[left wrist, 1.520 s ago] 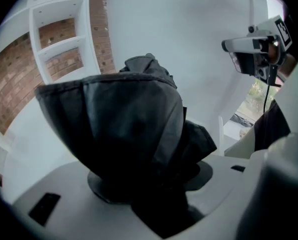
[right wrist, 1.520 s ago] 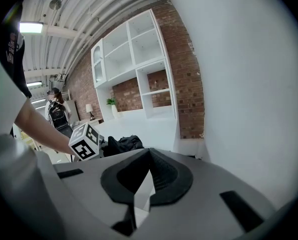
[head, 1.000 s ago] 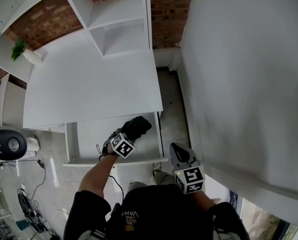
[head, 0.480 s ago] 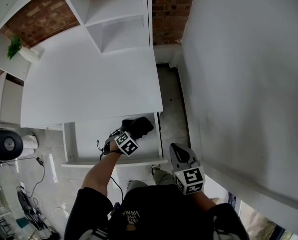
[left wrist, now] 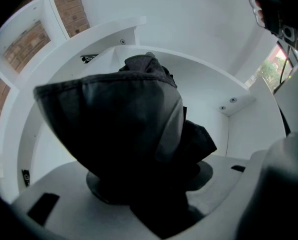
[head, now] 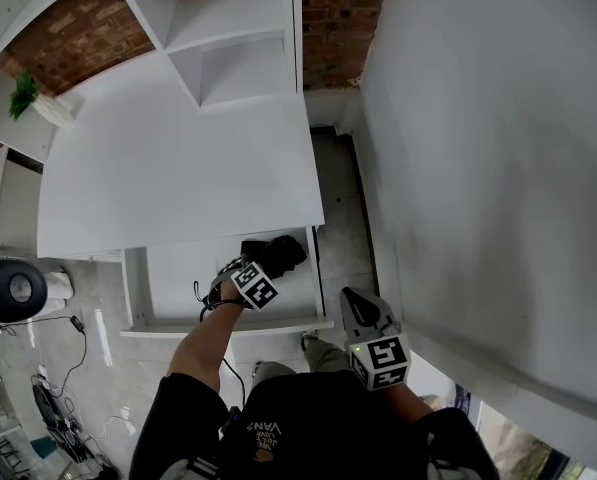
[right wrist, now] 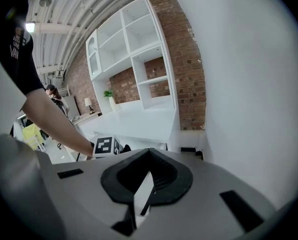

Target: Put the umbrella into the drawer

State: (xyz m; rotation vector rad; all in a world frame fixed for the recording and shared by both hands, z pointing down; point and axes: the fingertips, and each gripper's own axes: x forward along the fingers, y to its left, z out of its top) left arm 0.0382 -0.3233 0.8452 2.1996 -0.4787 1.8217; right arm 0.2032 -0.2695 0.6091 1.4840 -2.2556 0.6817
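Left gripper (head: 268,266): jaws clamped on the folded black umbrella (left wrist: 121,134). In the left gripper view the dark fabric bundle fills the space between the jaws and bulges past both sides.

Umbrella position: inside the open drawer (head: 178,273), in its right rear part. It is near the right side wall and close under the overhanging edge of the desk top (head: 178,168). Cannot tell whether it rests on the drawer floor. Its far end points toward the drawer's back wall and stands apart from it in the left gripper view.

Clearances: the drawer floor left of the umbrella is open white surface up to the left side wall. In the head view the front rail runs below the gripper's marker cube, on the person's side. The desk edge crosses just above the umbrella. Right of the drawer, a narrow floor strip (head: 340,208) runs between the desk and a tall white wall (head: 498,168).

Left arm pose: the gripper points steeply down into the drawer. The bare forearm (head: 203,343) reaches over the front rail from the torso.

Right gripper (right wrist: 145,191): jaws pressed together, pad to pad. It is held outside the drawer, just past its front right corner. It tilts moderately downward, aimed toward the desk and the white shelf unit (right wrist: 134,44) against the brick wall.
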